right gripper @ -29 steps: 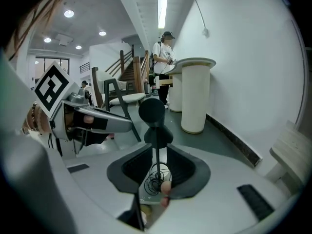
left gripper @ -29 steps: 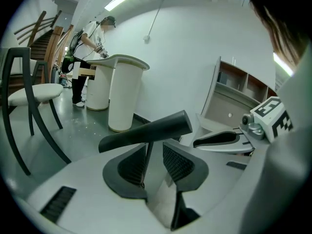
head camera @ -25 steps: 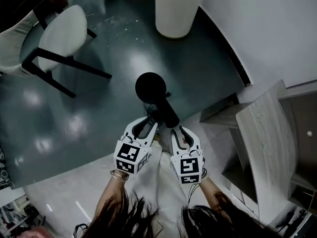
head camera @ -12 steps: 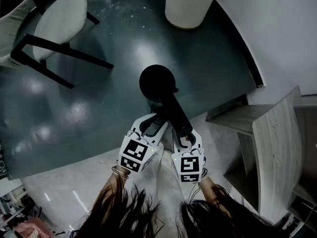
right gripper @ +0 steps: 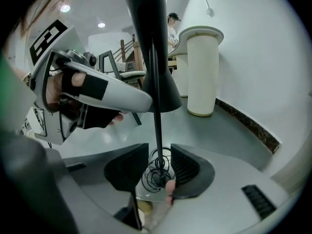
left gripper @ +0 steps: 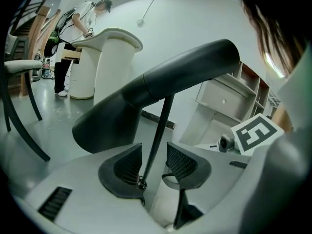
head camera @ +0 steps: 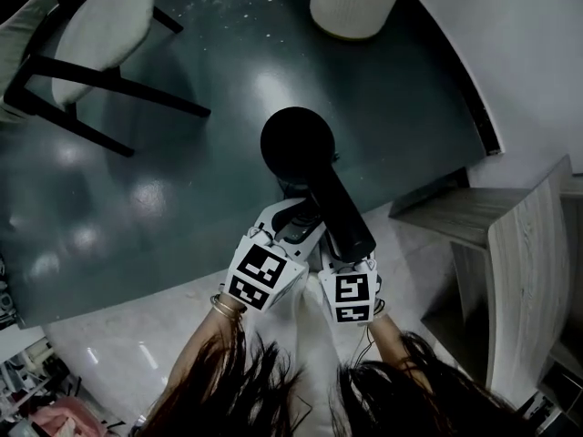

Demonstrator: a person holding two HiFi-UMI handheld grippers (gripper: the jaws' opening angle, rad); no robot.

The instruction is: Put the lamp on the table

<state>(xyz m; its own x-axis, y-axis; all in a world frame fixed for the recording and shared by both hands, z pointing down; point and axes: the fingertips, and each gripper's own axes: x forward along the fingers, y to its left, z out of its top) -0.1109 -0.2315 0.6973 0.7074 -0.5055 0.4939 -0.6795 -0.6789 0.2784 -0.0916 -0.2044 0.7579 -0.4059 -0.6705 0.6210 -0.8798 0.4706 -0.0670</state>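
Note:
A black lamp stands between my two grippers; its round shade (head camera: 296,144) and thick arm (head camera: 344,217) rise above them over the dark floor. In the left gripper view the thin stem (left gripper: 157,130) passes between the pads without touching either. My left gripper (left gripper: 152,155) is open, its jaws having just been opening. My right gripper (right gripper: 160,155) is also open and has just been opening, with the stem (right gripper: 157,126) and a coil of cord (right gripper: 158,172) between its pads. In the head view the left gripper (head camera: 290,218) and right gripper (head camera: 342,255) flank the stem. The lamp's base is hidden.
A white-seated chair (head camera: 91,35) with black legs stands at the upper left. A white column (head camera: 351,3) rises at the top. Pale wooden shelving (head camera: 528,271) lines the right side. Far off, a person (left gripper: 85,18) stands at a white counter (left gripper: 109,57).
Both grippers have sunk together with the lamp, and their jaws have spread away from the stem. The shade has shifted slightly up and right in the head view.

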